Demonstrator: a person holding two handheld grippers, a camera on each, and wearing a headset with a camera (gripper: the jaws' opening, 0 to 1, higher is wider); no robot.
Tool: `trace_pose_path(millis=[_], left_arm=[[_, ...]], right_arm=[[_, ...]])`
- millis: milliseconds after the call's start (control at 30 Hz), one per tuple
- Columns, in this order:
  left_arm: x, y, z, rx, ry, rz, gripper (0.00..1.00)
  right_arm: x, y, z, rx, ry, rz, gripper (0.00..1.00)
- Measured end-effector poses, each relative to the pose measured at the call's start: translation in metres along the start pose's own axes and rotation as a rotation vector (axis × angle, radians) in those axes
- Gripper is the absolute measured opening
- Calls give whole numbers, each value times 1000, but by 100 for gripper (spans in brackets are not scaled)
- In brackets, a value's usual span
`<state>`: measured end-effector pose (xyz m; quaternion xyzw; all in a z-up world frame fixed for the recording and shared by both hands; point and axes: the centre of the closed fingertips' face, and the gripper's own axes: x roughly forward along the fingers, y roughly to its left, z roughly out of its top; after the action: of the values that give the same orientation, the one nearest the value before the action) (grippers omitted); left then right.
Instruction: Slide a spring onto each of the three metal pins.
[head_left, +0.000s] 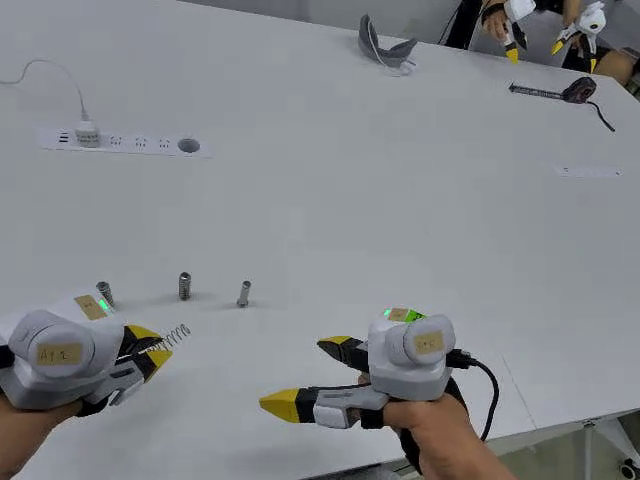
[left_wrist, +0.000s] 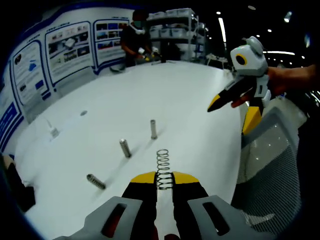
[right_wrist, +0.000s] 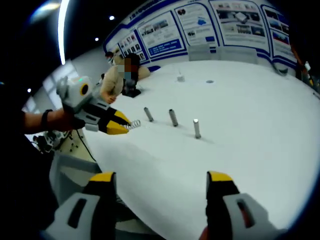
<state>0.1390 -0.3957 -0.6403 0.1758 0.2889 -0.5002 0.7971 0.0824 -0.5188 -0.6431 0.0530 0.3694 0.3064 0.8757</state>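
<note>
Over on the far left of the white bench (head_left: 400, 200), toward the back, there's a white power strip (head_left: 120, 142) with one plug and a cable in it. Closer in on that side, the left tongs (head_left: 153, 345) are pinched shut on one end of a spring (head_left: 176, 333). The rest of the coil sticks out past the yellow tips. Just beyond it the three metal pins stand in a row, all upright as far as I can see: the left pin (head_left: 104, 293) right beside the body of the left tongs, then the middle pin (head_left: 185, 286), then the right pin (head_left: 244, 293). The middle one looks ribbed, like there's a coil on it. The right one looks smooth and bare in the right gripper view. The left one I honestly can't tell. The spring's free end is near the middle and right pins but isn't touching either. Moving right, near the front edge, the right tongs (head_left: 305, 378) are spread wide open with nothing in them, pointing left and sitting well apart from the pins. Way at the back right of the bench lie a grey curved thing (head_left: 385, 48) and a tape measure (head_left: 560, 92).
</note>
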Motion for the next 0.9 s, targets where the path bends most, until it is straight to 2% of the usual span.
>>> trace_pose_path(millis=[233,367,500,700,900], left_arm=[[-17,-5,1,3,-14,8,10],[-21,-5,0,4,-13,13,10],[-25,-6,2,1,-17,14,10],[-27,-8,8,12,-25,13,10],[-25,-15,12,5,-31,1,10]], right_arm=[[10,11,-2,-6,8,31,74],[13,15,-1,-11,12,44,73],[15,19,5,-15,0,56,71],[20,25,21,10,-45,88,65],[26,31,32,20,-79,114,60]])
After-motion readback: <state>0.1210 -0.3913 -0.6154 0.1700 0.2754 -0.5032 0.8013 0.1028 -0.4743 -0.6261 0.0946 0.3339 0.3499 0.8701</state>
